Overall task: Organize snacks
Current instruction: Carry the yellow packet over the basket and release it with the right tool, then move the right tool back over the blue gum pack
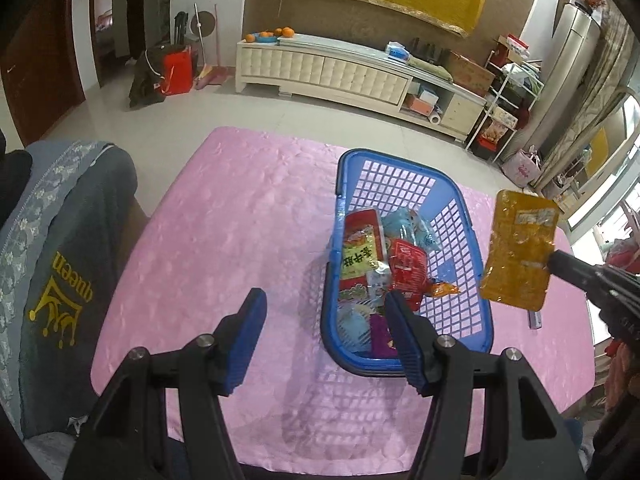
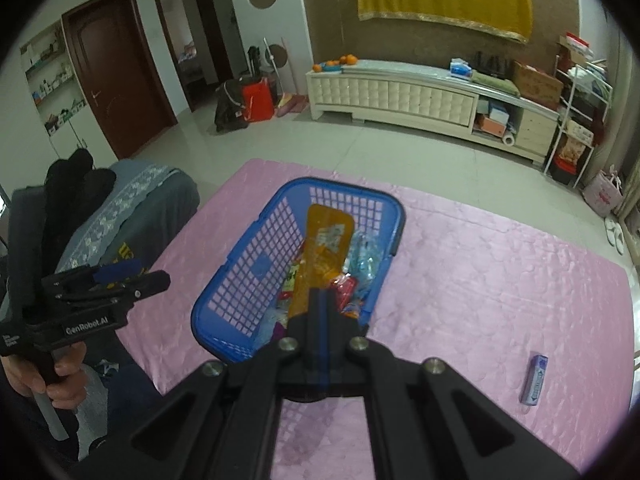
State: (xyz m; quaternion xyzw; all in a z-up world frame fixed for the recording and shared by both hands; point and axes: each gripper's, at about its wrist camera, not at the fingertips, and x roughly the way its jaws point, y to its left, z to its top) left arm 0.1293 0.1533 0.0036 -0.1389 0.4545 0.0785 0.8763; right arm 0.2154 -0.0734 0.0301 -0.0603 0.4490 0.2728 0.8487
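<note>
Both cameras look forward and down along their own fingers toward the blue basket [image 1: 408, 268], with the room's far wall behind it. The left wrist view sits near the basket's near-left end, so the basket lies right of centre. The right wrist view hangs above the basket's [image 2: 296, 264] near-right side, close over it. Both share the basket, the pink tablecloth [image 1: 224, 232] and the white cabinet [image 2: 400, 96] beyond.
</note>
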